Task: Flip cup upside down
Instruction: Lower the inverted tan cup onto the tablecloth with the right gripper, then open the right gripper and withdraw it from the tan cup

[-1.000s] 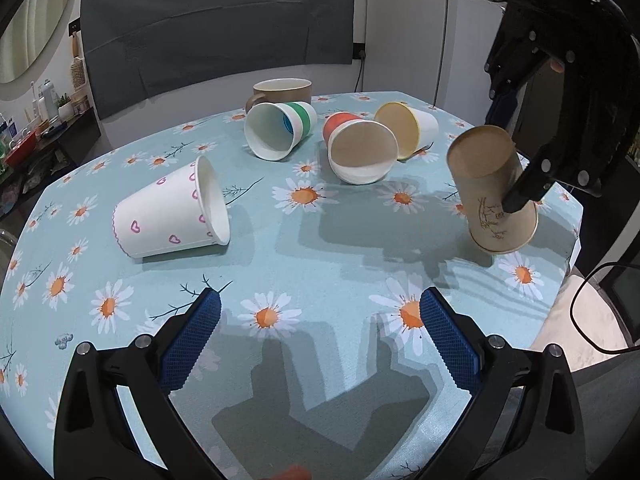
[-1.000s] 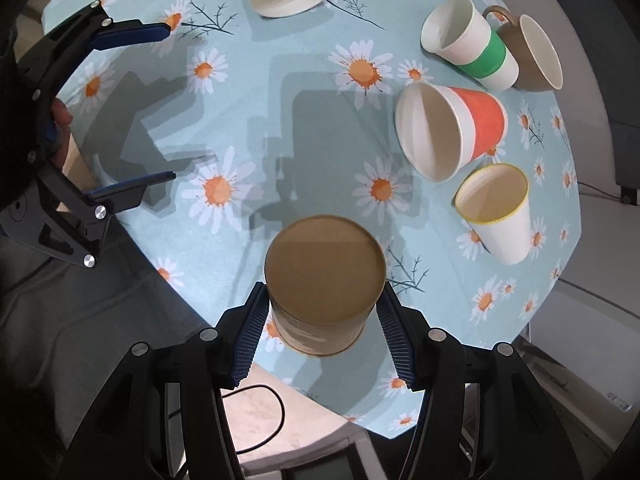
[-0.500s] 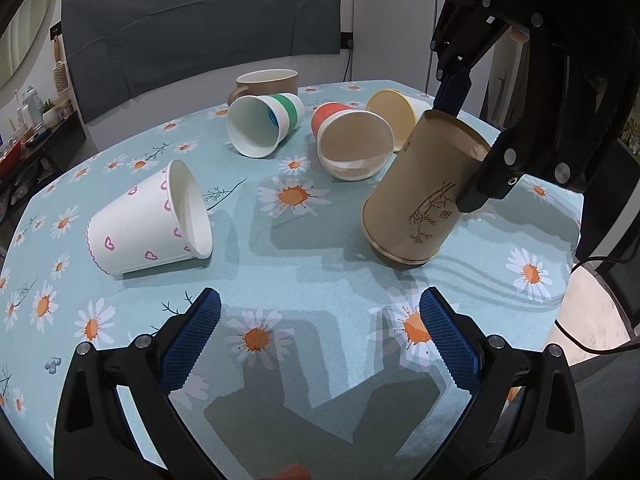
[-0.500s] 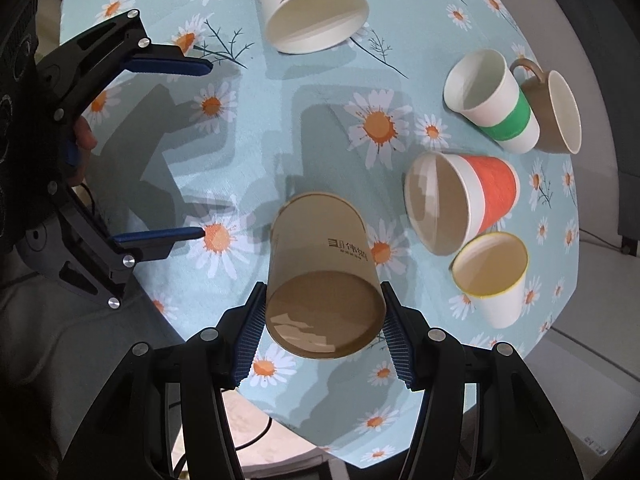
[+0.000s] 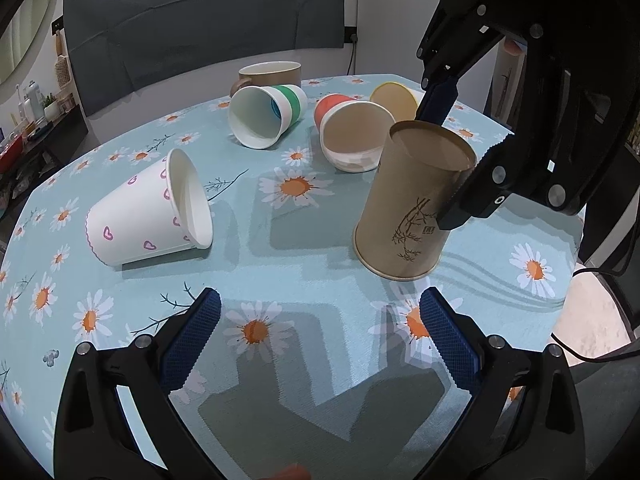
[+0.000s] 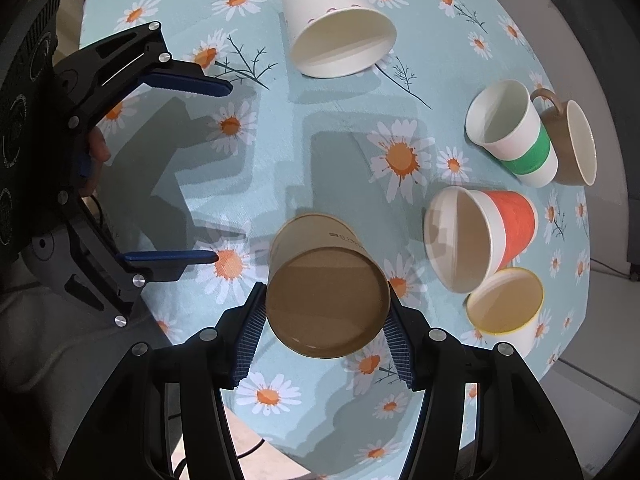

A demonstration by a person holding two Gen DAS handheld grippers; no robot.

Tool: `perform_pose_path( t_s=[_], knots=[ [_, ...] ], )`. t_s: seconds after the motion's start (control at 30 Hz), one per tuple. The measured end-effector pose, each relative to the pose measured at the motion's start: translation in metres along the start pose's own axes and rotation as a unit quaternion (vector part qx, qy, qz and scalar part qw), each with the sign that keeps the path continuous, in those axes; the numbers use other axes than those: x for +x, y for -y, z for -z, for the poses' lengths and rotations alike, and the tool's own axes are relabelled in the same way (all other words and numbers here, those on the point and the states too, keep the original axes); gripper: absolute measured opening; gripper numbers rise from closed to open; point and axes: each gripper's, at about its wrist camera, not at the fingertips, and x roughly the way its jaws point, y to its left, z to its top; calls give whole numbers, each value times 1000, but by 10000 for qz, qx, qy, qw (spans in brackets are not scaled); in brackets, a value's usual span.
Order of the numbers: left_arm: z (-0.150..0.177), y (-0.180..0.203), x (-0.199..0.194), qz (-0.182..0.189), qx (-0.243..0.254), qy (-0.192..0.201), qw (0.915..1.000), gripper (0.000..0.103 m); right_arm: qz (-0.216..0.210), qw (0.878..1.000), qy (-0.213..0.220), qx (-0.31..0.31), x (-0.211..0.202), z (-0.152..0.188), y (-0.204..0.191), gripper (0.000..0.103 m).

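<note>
Daisy-printed cloth covered the round surface where the brown paper cup came down mouth-first, its closed base turned upward. Half a second earlier the cup had hung tilted in the air; a second earlier it had been held higher and off toward the surface's right edge. By this frame its rim looked to meet the cloth on the near side, though the cup leaned a little and the far side of the rim could not be judged seated.

The right hand-held gripper was clamped on the cup, its blue ribbed pads pressed against the wall near the base. The left hand-held gripper hung low over the near edge, jaws spread wide and holding nothing.

Five other cups lay apart from the action: a white cup with pink hearts on its side, a green-banded cup, an orange cup and a yellow-rimmed cup also tipped over, and a brown mug at the back.

The flip itself appeared essentially done; what seemed left was to settle the rim flat and let go without toppling the light cup.
</note>
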Motion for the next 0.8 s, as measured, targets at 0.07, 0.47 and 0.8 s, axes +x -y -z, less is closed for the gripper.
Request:
perform_pose_path(
  t_s=[0.07,0.47,0.8],
  knots=[
    [0,-1,1,-17,-11,-16,10000,97,30,10000,6,-27,5,1,5,55],
    [0,0,0,-115,-29,-62,9999,97,308,9987,404,24,-17,20,-1,84],
    [-1,10,-9,-107,-44,24,9999,97,673,9922,974,383,-25,60,-1,88]
  ],
)
